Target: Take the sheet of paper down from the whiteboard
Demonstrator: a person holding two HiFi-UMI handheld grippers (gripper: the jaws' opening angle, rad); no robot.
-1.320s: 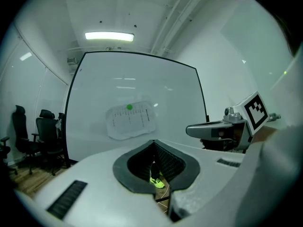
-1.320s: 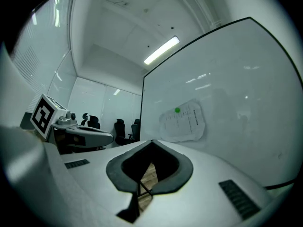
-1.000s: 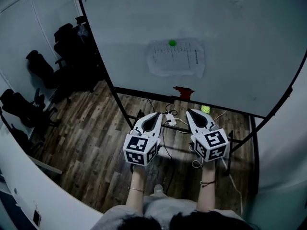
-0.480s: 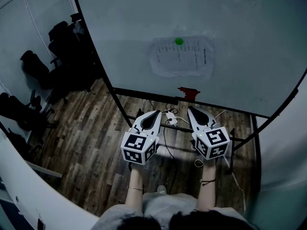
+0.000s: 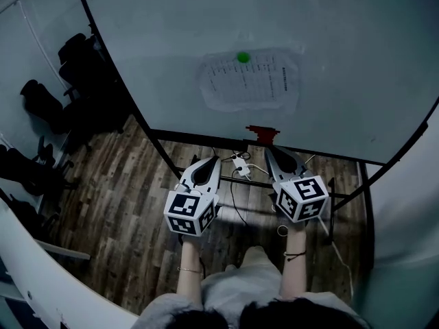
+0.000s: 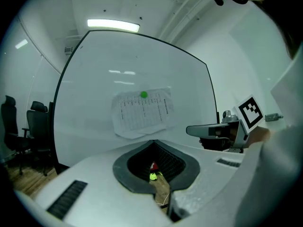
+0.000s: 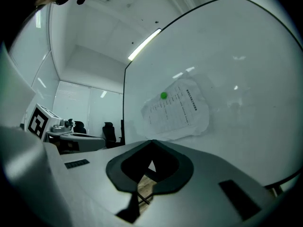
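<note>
Crinkled white printed sheet of paper (image 5: 250,81) up on the large black-framed whiteboard (image 5: 343,40), pinned near its top by a round green magnet (image 5: 242,57). Just below, a small red block (image 5: 262,133) on the board's ledge. Lower down, apart from the paper, left gripper (image 5: 212,160) and right gripper (image 5: 269,151) side by side, both closed tight, holding nothing.

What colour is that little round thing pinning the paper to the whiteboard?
The round piece is green; the head view shows it best.

My right gripper (image 7: 152,142) faces the whiteboard (image 7: 246,70), jaws together, nothing between them. The paper (image 7: 180,111) hangs ahead under a green magnet (image 7: 164,95), well apart from my gripper.
</note>
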